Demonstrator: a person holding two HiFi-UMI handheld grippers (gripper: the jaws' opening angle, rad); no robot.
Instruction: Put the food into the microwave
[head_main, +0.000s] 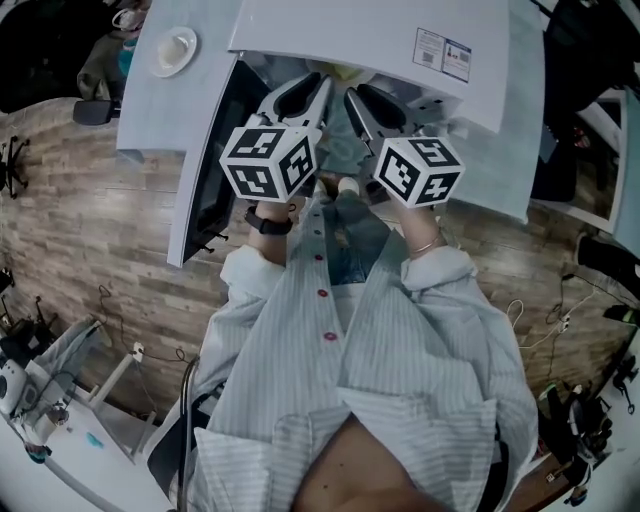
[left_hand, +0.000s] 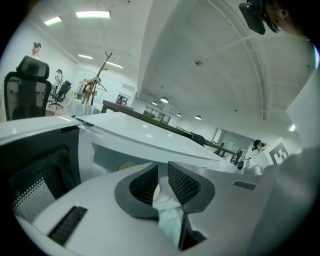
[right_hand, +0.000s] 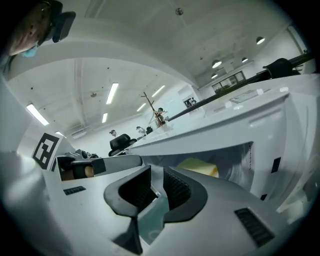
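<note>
Before an open white microwave (head_main: 380, 35) standing on a pale counter (head_main: 150, 100), a person in a striped shirt (head_main: 400, 360) holds a tool in each hand, seen from above. Its door (head_main: 205, 165) is swung out toward the left of the head view, dark window facing inward.

The left tool (head_main: 316, 88) and the right tool (head_main: 360, 98) point side by side, close together, at the mouth of the oven cavity. Each carries a cube with black and white square markers, one (head_main: 268, 160) above the left wrist and one (head_main: 420, 168) above the right.

The left gripper view shows that tool's ribbed dark pads (left_hand: 182, 182) facing each other across a narrow gap, with nothing gripped. The right gripper view shows the same: a narrow gap between its pads (right_hand: 175, 189), nothing held.

The food (right_hand: 199, 167), a pale yellow lump, sits inside the microwave cavity beyond the right tool's jaws, and neither tool touches it. What it rests on cannot be made out.

A white round dish (head_main: 172, 50) lies on the counter well apart, to the left of the microwave. Wood-patterned floor (head_main: 90, 220) spreads below
</note>
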